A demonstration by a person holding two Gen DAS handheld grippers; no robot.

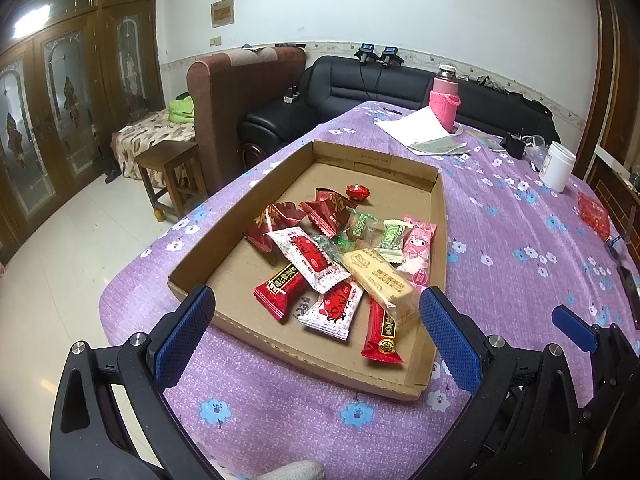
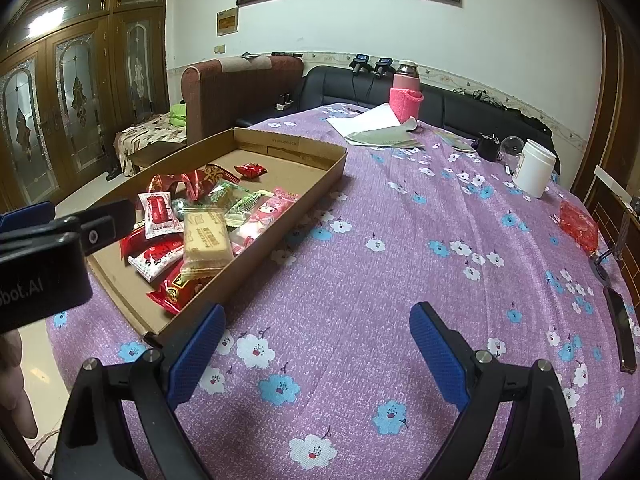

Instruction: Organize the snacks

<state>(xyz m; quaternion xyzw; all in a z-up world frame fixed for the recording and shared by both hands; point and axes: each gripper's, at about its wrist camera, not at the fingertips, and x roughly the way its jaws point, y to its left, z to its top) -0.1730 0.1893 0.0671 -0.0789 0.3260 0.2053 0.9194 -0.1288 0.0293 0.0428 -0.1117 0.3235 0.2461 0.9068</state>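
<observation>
A shallow cardboard tray (image 1: 224, 240) (image 2: 320, 176) lies on the purple flowered tablecloth and holds several wrapped snacks: red packets (image 1: 280, 290), a red-and-white packet (image 1: 310, 258), a tan biscuit pack (image 1: 378, 278) (image 2: 206, 234), green candies (image 1: 390, 236) and a pink pack (image 1: 418, 252) (image 2: 266, 212). My left gripper (image 1: 316, 322) hangs open above the tray's near edge, empty. My right gripper (image 2: 316, 338) is open over bare cloth to the right of the tray, empty. The left gripper's body (image 2: 48, 248) shows at the left of the right wrist view.
At the table's far end stand a pink-sleeved flask (image 1: 443, 98) (image 2: 406, 94), papers (image 1: 424, 130), a white jar (image 1: 557, 166) (image 2: 534, 168) and a dark cup (image 2: 488, 146). A red bag (image 2: 578, 226) and a dark phone (image 2: 620, 326) lie by the right edge. Sofas, a stool (image 1: 170, 178).
</observation>
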